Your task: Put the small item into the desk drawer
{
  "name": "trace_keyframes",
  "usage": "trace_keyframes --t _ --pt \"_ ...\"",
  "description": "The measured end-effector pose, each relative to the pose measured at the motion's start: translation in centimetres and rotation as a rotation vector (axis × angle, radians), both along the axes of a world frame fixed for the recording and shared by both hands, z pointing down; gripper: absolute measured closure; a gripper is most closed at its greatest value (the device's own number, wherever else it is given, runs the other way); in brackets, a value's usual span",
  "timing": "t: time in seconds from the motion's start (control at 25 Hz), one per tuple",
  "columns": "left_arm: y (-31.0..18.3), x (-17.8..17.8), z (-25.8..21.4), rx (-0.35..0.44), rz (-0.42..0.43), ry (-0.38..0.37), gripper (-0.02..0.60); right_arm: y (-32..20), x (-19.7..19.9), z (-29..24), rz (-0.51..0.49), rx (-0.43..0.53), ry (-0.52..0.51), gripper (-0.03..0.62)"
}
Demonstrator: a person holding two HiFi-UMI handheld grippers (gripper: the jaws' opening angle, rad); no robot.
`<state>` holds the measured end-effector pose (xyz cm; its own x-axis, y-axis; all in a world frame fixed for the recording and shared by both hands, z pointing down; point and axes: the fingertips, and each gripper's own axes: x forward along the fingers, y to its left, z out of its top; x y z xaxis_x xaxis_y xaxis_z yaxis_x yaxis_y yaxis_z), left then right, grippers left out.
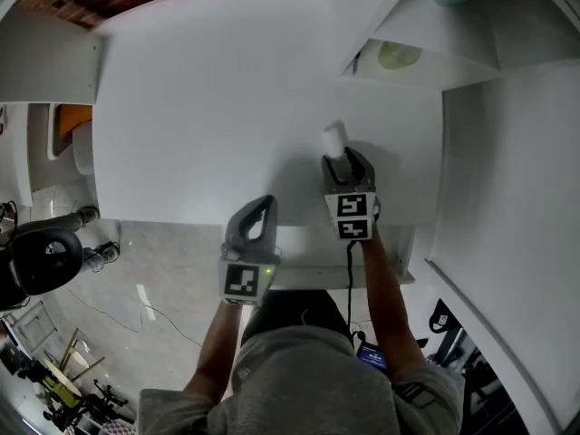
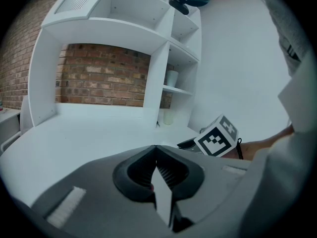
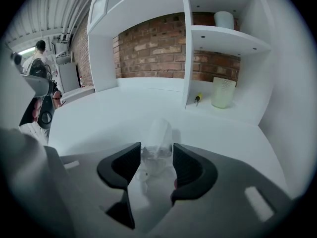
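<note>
A small clear plastic bag [image 1: 333, 138] stands on the white desk [image 1: 208, 107] right of centre. My right gripper [image 1: 343, 157] reaches over the desk's front edge. Its jaws sit either side of the bag [image 3: 159, 133], with the pads against its sides, so the right gripper [image 3: 157, 155] is shut on it. The bag's top sticks out past the fingertips. My left gripper [image 1: 265, 202] hovers at the desk's front edge, left of the right one. In the left gripper view its tips [image 2: 156, 150] meet with nothing between them. A white panel [image 1: 399, 265] juts out below the desk edge under the right forearm.
A white shelf unit rises at the desk's right end, with a pale yellow-green cup [image 3: 223, 92] and a small yellow-tipped tool [image 3: 197, 98] in its lower bay and a white cylinder [image 3: 224, 20] above. A black chair [image 1: 41, 256] stands on the floor to the left. A brick wall backs the desk.
</note>
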<state>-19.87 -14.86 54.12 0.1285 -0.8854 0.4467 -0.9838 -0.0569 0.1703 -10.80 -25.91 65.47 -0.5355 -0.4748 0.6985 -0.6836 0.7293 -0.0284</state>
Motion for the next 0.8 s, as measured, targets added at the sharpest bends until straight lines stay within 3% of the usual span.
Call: trace_keyframes --t 0.12,0.48,0.68,0.8 --pt "0.0 -0.2 0.2 -0.004 -0.005 0.004 0.569 -0.2 0.0 0.1 0.002 0.004 0.013 0.419" --pt "0.3 -0.5 0.0 0.008 0.0 -0.001 0.569 -0.2 -0.2 -0.4 0.012 0.018 -0.001 0.436" --pt "1.5 2.0 -1.0 0.024 0.006 -0.008 0.569 1.2 2.0 -2.1 0.015 0.044 -0.032 0.439" --pt "1.7 1.8 -1.7 0.044 0.017 -0.019 0.569 1.4 1.8 -3.3 0.019 0.06 -0.044 0.439"
